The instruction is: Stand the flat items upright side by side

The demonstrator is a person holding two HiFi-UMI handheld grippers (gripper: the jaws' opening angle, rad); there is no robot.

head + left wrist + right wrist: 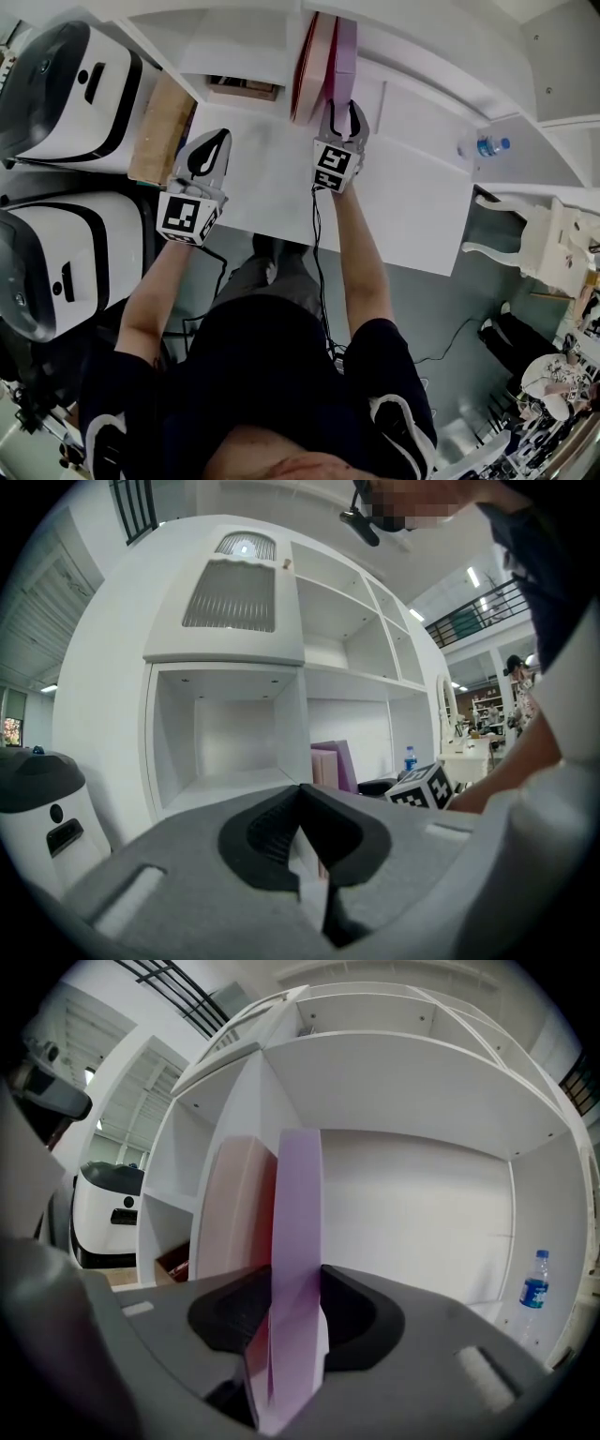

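A purple flat item [343,54] stands upright in a white shelf compartment [412,122], close against a pink flat item [307,66] on its left. My right gripper [342,111] is shut on the purple item's near edge. In the right gripper view the purple item [298,1232] runs up between the jaws, with the pink item [234,1213] just behind it on the left. My left gripper [208,150] hovers left of them over the shelf front, shut with nothing in it [300,803]. From there the purple item [343,765] and the pink item [324,767] show further right.
A water bottle [486,146] stands at the right of the shelf. A small box [244,89] sits in the left compartment. A brown board [161,127] and two white machines [66,94] [56,262] are on the left. A white ornate chair [534,239] stands at the right.
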